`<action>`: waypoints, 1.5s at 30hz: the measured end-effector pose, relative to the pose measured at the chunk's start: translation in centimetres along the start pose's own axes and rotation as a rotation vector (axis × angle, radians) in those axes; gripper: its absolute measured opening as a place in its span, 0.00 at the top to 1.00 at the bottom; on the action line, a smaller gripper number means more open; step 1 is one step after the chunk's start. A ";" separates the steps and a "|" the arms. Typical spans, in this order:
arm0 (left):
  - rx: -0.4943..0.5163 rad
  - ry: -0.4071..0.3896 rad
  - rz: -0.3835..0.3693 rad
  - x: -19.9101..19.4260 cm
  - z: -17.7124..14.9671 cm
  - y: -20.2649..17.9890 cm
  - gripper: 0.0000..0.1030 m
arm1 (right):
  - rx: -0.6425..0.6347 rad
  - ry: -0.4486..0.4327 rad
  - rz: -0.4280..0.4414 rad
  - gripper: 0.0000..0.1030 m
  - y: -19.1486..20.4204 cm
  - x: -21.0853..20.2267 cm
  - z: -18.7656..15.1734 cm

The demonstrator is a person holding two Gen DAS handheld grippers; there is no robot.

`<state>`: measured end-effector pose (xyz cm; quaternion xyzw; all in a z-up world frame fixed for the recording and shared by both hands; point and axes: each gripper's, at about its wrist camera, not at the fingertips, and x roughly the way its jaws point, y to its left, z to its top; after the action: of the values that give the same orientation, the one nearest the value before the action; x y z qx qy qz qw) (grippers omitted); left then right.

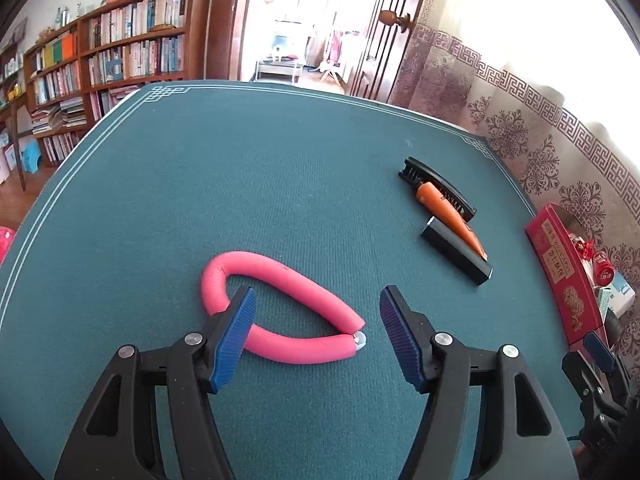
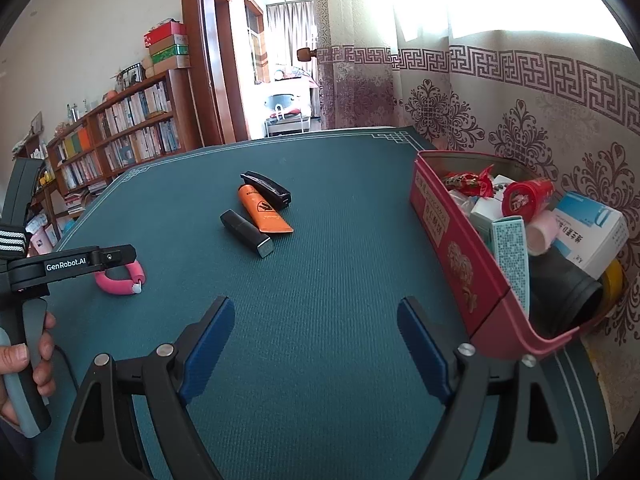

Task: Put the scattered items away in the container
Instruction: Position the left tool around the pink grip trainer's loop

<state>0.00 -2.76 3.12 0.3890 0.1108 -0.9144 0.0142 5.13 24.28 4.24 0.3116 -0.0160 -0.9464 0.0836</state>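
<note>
both our tongs gape empty — left gripper [image 1: 316,320] straddles bent pink foam curler rod [image 1: 280,276]; springy foam may slip, missing red tin box [image 2: 452,236].

Wooden bookshelf [image 1: 112,60] packed with books at upper left; open doorway [image 2: 280,68] centre; patterned curtain [image 2: 520,92], sunlit, right.

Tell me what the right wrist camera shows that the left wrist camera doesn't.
Only the right wrist view shows the person's hand on the left gripper's handle and most of the red container's contents. Only the left wrist view shows the whole pink foam loop, between the open left gripper's fingers. Both show the orange tube, black comb and black case on the green mat.
</note>
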 end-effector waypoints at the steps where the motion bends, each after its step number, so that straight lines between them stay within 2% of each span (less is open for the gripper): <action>1: -0.017 -0.005 0.006 -0.3 0.0 0.4 0.34 | 0.000 -0.002 0.001 0.16 0.0 0.0 0.0; 6: -0.147 0.036 0.024 -0.6 -0.3 2.8 0.34 | 0.009 0.003 0.014 0.16 -0.1 0.2 -0.1; 10: -0.266 0.107 -0.012 0.8 -0.9 4.2 0.34 | 0.020 -0.001 0.022 0.16 -0.4 0.2 -0.2; 16: -0.284 0.124 -0.011 2.1 0.0 3.2 0.28 | 0.038 -0.003 0.022 0.16 -0.7 0.1 -0.2; 20: -0.220 0.124 0.036 3.4 1.2 1.9 0.20 | 0.035 -0.006 0.017 0.16 -0.6 0.0 -0.2; 26: 0.061 0.159 0.205 6.0 2.3 -1.7 0.19 | 0.034 -0.004 0.011 0.16 -0.6 0.1 -0.2; 27: 0.089 0.151 0.202 6.1 2.3 -2.0 0.19 | 0.035 -0.003 0.010 0.16 -0.6 0.1 -0.2; 30: 0.091 0.121 0.129 5.8 2.1 -1.8 0.19 | 0.033 -0.001 0.003 0.16 -0.6 0.1 -0.2; 32: 0.085 0.100 0.083 5.4 2.1 -1.6 0.30 | 0.024 0.004 -0.002 0.16 -0.5 0.2 -0.1; 37: 0.090 0.083 -0.031 4.7 2.1 -1.6 0.31 | -0.050 0.008 -0.005 0.16 0.4 0.0 0.9; 41: 0.122 0.058 -0.096 3.6 2.1 -2.5 0.31 | -0.075 0.049 0.076 0.16 1.1 0.9 2.6; 45: 0.145 0.041 -0.141 3.1 2.3 -3.1 0.31 | -0.057 0.132 0.140 0.16 1.2 4.2 3.7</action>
<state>-4.14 -0.05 3.12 0.3990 0.0718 -0.9106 -0.0808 -0.21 22.35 4.84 0.3688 -0.0051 -0.9157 0.1593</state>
